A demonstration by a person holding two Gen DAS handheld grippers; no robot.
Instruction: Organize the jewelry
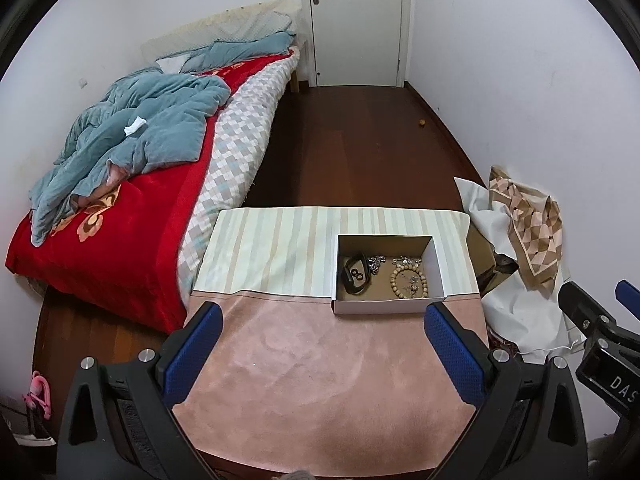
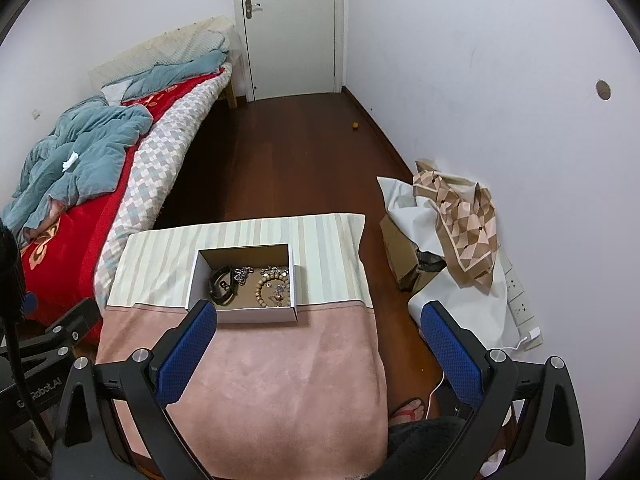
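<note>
An open cardboard box (image 1: pixel 437 264) (image 2: pixel 294 276) stands on a cloth-covered table, where the striped cloth meets the pink one. Inside lie a black wristband (image 1: pixel 355 276) (image 2: pixel 222 282), a wooden bead bracelet (image 1: pixel 408 282) (image 2: pixel 272 292) and silver chain pieces (image 1: pixel 376 262) (image 2: pixel 242 272). My left gripper (image 1: pixel 324 316) hangs open above the pink cloth, short of the box, with nothing between its blue pads. My right gripper (image 2: pixel 318 316) is open too and holds nothing; its left fingertip (image 2: pixel 204 316) overlaps the box's near left corner in the right wrist view.
A bed (image 1: pixel 120 200) with a red blanket and blue quilt lies to the left. At the right wall sits a pile of white cloth and a patterned scarf (image 1: pixel 532 224) (image 2: pixel 464 216) over a carton. A person's sandalled foot (image 2: pixel 408 408) shows by the table. Dark wood floor leads to a closed door (image 1: pixel 356 20).
</note>
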